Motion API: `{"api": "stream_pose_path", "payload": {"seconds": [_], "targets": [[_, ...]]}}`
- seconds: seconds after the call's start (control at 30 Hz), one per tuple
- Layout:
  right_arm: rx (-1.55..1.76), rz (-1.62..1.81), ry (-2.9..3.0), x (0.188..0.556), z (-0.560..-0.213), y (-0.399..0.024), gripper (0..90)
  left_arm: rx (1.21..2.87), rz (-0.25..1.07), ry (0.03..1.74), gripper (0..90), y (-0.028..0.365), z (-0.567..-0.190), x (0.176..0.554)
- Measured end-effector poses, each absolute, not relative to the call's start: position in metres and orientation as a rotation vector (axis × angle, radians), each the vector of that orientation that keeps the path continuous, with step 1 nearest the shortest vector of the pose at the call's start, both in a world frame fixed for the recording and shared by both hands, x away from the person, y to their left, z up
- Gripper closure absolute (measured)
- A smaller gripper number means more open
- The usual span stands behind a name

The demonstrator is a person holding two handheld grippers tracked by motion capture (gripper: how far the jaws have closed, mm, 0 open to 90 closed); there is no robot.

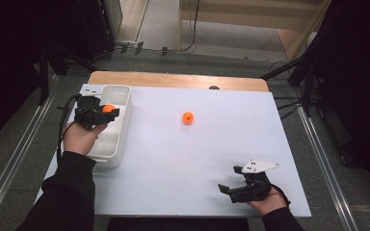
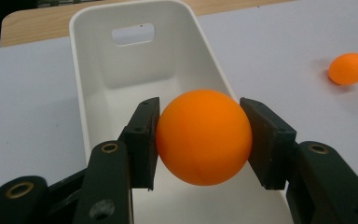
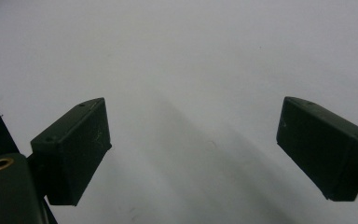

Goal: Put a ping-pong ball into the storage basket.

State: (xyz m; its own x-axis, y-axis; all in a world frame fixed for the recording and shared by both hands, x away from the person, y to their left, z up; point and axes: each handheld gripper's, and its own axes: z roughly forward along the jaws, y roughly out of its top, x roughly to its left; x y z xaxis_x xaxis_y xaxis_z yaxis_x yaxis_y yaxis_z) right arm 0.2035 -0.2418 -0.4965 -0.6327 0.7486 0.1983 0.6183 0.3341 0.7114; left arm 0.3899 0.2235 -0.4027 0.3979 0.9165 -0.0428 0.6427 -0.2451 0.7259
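You are partway through putting orange table-tennis balls into a white plastic bin (image 1: 120,126) that stands at the left side of the white worktop (image 1: 197,163).

Your left tool (image 2: 204,140) grips one orange ball (image 2: 204,136), its two black pads pressed against the ball's sides. In the high view this held ball (image 1: 108,109) hangs over the bin's open top, near its far half. In the left gripper view the bin (image 2: 98,56) stretches away beneath the ball, with an empty floor and a handle slot in the far wall.

A second orange ball (image 1: 188,117) lies loose on the worktop, well apart from the bin and to its right. The left gripper view also catches it (image 2: 348,68) at the upper right, with dark print on one side.

Your left hand (image 1: 81,137) comes in from the bottom left and holds its tool roughly level, pointing across the bin. Your right hand (image 1: 270,201) rests low at the near right of the worktop. Your right tool (image 3: 191,149) stands wide apart with nothing between the pads, aimed down at bare white surface.

The step in hand looks like the release. The next move likely calls for opening the left tool so the ball drops inside the walls, and low enough that it does not bounce out. After that, the loose ball remains to be collected.
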Motion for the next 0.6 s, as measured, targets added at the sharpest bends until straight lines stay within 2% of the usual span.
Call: {"api": "stream_pose_path", "payload": {"seconds": [0.6], "targets": [[1.244,1.179,2.432,0.205,-0.496,-0.24,8.4,2.018,0.511,1.393,50.5,0.224,-0.417,0.396]]}}
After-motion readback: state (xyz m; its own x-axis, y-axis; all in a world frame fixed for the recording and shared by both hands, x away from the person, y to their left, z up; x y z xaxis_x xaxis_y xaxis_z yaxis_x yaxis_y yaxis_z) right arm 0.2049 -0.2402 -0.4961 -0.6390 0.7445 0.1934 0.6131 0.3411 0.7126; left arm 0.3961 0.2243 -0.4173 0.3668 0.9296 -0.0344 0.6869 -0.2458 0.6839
